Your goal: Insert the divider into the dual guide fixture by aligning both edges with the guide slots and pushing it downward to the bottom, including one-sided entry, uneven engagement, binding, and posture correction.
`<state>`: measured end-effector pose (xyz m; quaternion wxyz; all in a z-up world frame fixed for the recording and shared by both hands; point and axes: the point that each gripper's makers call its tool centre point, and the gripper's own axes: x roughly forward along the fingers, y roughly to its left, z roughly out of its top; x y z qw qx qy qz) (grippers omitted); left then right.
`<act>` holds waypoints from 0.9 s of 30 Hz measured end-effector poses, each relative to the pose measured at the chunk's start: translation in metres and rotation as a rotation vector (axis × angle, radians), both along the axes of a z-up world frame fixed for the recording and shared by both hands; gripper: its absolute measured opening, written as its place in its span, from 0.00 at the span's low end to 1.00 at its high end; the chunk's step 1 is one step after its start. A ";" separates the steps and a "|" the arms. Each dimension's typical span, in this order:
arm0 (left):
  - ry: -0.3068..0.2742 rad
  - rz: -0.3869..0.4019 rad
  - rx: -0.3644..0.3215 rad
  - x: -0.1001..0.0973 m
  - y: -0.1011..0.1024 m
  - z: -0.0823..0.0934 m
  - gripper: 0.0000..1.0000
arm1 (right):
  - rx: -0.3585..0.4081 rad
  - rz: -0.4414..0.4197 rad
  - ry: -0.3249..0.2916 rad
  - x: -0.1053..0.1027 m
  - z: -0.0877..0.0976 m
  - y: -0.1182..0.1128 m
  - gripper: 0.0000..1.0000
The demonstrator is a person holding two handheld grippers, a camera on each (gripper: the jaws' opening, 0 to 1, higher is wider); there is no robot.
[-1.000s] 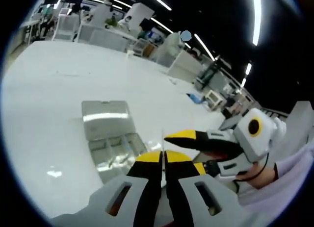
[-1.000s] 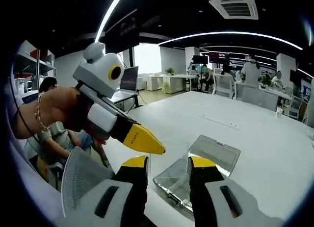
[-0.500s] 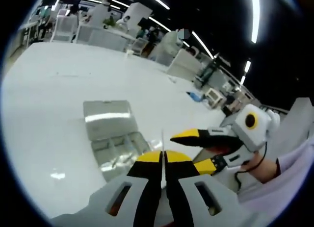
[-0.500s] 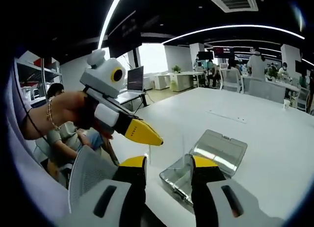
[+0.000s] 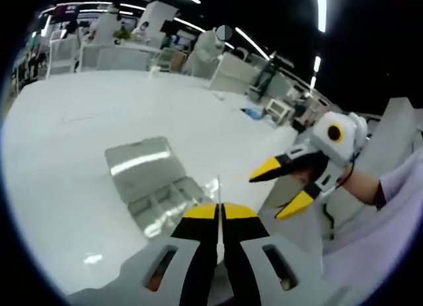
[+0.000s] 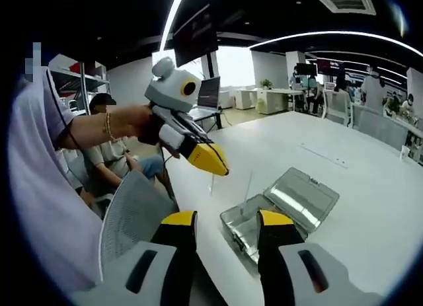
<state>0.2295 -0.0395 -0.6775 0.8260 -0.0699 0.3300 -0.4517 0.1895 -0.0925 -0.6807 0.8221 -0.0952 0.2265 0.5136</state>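
My left gripper (image 5: 219, 210) is clamped on the thin clear divider (image 5: 219, 187), held above the table (image 5: 59, 134). My right gripper (image 6: 219, 221) gapes, holding nothing. The open clear fixture case (image 5: 149, 187) sits at 10 o'clock. Step: approach. Next: align both edges with 2 slots.

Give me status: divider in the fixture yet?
Not yet. Done: left tongs hold the clear divider above the table. In hand: it hangs near the open compartment box, not in any slot. Right tongs are open. Left: align both edges, push down.
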 end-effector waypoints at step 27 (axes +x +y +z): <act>-0.216 -0.390 0.057 -0.015 -0.051 0.012 0.00 | -0.115 0.234 -0.067 0.016 0.034 -0.017 0.20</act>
